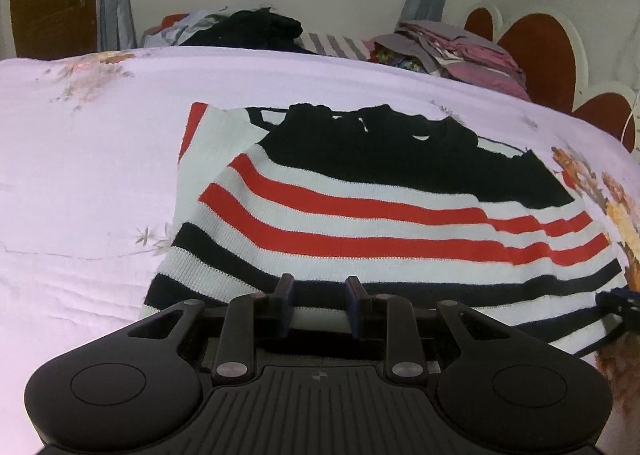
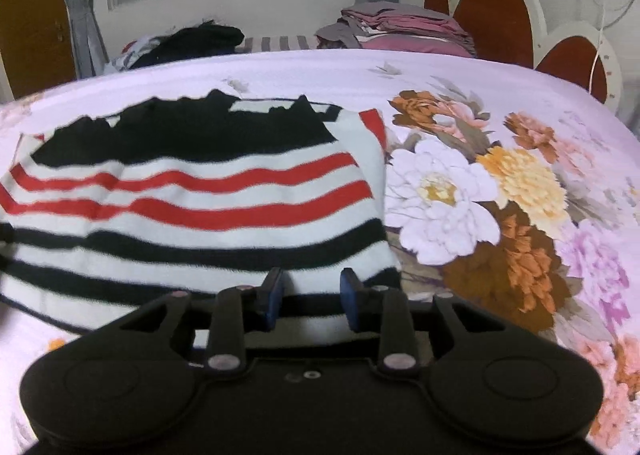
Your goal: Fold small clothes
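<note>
1. Knitted in black, white and red stripes, the sweater (image 1: 380,215) lies flat on the bed (image 1: 80,175), its sleeves apparently folded in over the body and its hem edge nearest both cameras.
2. Left gripper (image 1: 320,287): jaws parted to a moderate gap, nothing between them. The fingertips (image 1: 286,283) sit at the hem, toward the garment's 7 o'clock corner. Whether they touch the knit cannot be told.
3. Right gripper (image 2: 310,279): jaws likewise parted and empty, set at the hem toward the 5 o'clock corner, just beside the garment's right edge.
4. Judged step: grasp the hem at both corners, then carry it toward 12 o'clock to halve the garment.
5. Recommended practice:
   - Slide the lower finger of each gripper under the hem so that all layers are pinched.
   - Close both grippers at matching positions; unequal bites would skew the fold.
   - Lift only enough to clear the bed, keeping the hem taut between the grippers.
   - Lay the hem level with the black shoulder band.
6. Limits of view:
   - The hem's nearest strip is hidden behind each gripper body.
   - The right wrist view is blurred across the stripes.
   - The neckline at 12 o'clock is foreshortened; its outline is unclear.
   - A dark object at 3 o'clock in the left wrist view is probably the other gripper, cut off by the frame.
</note>
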`<act>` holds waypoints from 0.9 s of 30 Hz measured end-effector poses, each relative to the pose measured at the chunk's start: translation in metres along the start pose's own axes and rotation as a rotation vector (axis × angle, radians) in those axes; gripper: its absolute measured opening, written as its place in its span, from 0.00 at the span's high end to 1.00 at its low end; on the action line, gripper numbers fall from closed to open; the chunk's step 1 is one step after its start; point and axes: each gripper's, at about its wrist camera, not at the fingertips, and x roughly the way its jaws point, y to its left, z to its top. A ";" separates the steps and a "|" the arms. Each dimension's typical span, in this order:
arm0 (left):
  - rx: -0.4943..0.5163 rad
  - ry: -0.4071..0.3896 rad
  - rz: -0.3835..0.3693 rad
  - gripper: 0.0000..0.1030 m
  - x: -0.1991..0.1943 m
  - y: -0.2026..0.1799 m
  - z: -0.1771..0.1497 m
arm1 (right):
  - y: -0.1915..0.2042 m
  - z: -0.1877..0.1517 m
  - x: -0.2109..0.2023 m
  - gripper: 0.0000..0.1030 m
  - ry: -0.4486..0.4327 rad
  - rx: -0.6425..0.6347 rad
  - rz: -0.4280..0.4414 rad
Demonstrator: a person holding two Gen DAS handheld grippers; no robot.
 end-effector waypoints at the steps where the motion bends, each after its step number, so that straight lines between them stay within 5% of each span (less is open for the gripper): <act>1: 0.010 0.001 0.005 0.73 0.000 -0.002 0.000 | -0.002 -0.001 0.003 0.70 0.007 0.007 0.004; 8: 0.024 0.011 0.010 0.72 -0.013 -0.003 -0.001 | 0.002 0.004 -0.030 0.60 -0.027 0.078 0.024; 13: 0.030 -0.006 0.001 0.35 -0.030 -0.007 -0.005 | 0.011 0.000 -0.062 0.57 -0.057 0.086 0.060; 20: 0.024 -0.002 -0.023 0.35 -0.049 -0.010 -0.009 | 0.035 0.004 -0.084 0.50 -0.098 0.064 0.136; 27: -0.033 0.035 0.003 0.30 -0.043 -0.010 -0.011 | 0.052 0.019 -0.063 0.48 -0.086 0.002 0.235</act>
